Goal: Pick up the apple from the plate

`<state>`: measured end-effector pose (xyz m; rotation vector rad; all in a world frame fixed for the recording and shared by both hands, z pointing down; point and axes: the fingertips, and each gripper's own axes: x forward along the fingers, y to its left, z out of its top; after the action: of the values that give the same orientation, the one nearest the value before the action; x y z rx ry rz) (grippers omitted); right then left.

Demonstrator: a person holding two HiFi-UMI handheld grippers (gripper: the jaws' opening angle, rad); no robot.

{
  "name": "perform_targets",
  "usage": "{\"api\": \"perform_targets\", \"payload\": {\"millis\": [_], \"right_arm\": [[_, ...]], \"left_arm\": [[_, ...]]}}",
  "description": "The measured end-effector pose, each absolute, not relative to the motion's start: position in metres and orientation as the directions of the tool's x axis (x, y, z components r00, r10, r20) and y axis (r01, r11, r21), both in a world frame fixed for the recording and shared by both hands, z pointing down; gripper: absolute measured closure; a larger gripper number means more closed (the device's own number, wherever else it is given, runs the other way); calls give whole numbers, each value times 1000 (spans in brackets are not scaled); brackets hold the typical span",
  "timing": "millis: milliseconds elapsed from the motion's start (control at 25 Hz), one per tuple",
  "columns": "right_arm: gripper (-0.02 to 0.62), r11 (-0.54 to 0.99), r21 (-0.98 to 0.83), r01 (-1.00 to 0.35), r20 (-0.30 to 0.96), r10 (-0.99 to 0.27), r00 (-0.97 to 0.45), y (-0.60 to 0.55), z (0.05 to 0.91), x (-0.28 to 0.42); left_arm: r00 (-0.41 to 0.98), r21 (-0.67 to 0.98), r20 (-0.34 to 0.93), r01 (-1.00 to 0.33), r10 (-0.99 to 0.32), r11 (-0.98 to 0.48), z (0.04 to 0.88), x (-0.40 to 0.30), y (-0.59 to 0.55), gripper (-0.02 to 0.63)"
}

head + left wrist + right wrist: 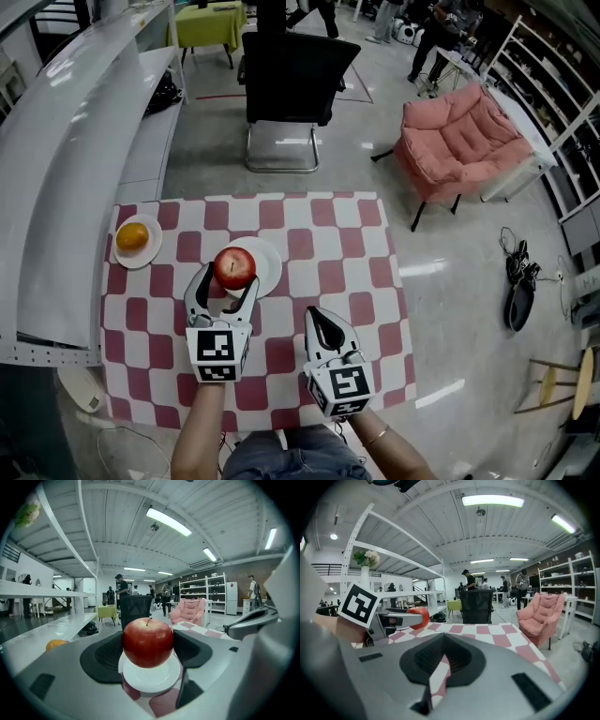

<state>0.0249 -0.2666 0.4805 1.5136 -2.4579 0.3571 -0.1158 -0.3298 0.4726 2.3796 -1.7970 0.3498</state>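
A red apple (234, 267) (147, 641) sits between the jaws of my left gripper (228, 278) (147, 649), which is shut on it from both sides. Just under and beyond the apple is its white plate (270, 265) (152, 677) on the red-and-white checked table (328, 244); the apple looks lifted slightly off it. My right gripper (319, 321) (440, 663) hovers over the table's near right part, jaws together and holding nothing. The right gripper view also catches the apple (419, 616) in the left gripper (393, 619) off to its left.
An orange (132, 235) (56, 644) lies on a small white plate (150, 251) at the table's far left. A long white counter (56, 169) runs along the left. Beyond the table stand a black chair (291, 75) and a pink sofa (459, 141).
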Motion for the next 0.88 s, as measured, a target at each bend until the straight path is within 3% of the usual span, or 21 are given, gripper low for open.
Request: {"api": "perform_targets", "payload": {"millis": [880], "right_arm": [[584, 482, -69, -874, 256, -838, -482, -214, 452, 2]], "left_arm": [[213, -60, 213, -971, -954, -230, 435, -141, -248, 272]]}}
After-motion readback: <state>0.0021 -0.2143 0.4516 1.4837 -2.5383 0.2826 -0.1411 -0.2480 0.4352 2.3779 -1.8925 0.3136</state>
